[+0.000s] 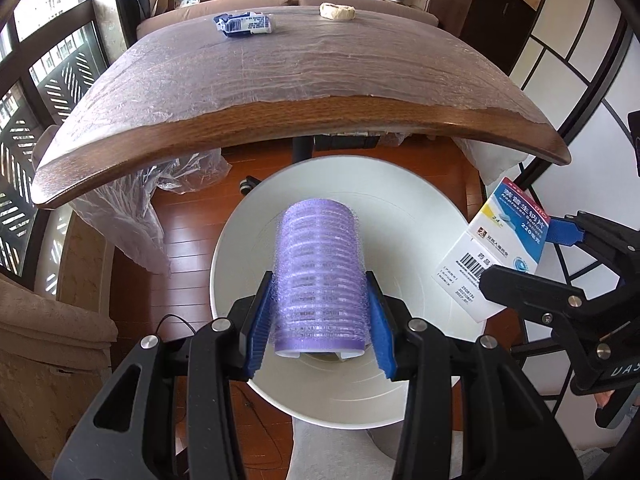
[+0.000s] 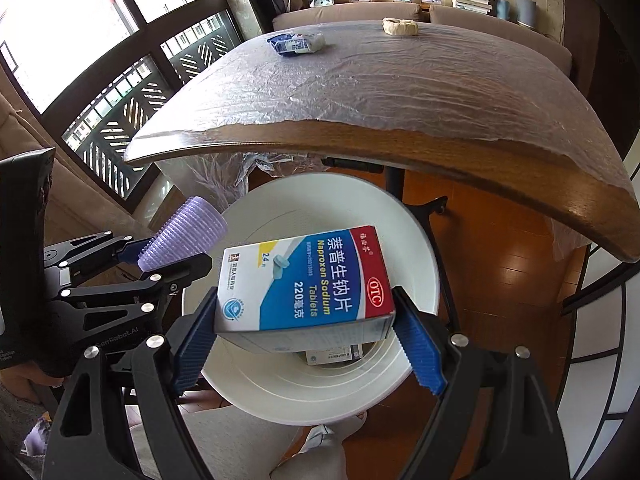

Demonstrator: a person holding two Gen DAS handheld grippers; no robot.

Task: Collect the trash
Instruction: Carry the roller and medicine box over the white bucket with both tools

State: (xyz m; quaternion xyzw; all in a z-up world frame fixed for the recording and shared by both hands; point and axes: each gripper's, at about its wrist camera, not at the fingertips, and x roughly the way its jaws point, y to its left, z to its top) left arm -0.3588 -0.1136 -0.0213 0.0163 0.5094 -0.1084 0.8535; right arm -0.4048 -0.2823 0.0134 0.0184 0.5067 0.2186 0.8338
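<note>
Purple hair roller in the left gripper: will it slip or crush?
The purple hair roller looks bristly, so it probably grips the left gripper pads instead of sliding. Its hollow ribbed tube probably flexes under a hard squeeze. Being cylindrical, it may roll inside the white bin.

The wooden surface (image 1: pixel 320 120) fills the upper half of the left wrist view, covered by a wrinkled clear plastic sheet (image 1: pixel 304 60) that stops short of the near edge. Toward its far side lie a blue-and-white packet (image 1: pixel 245 24), upper left of centre, and a beige tape roll (image 1: pixel 337 11), well apart to its right.
</note>
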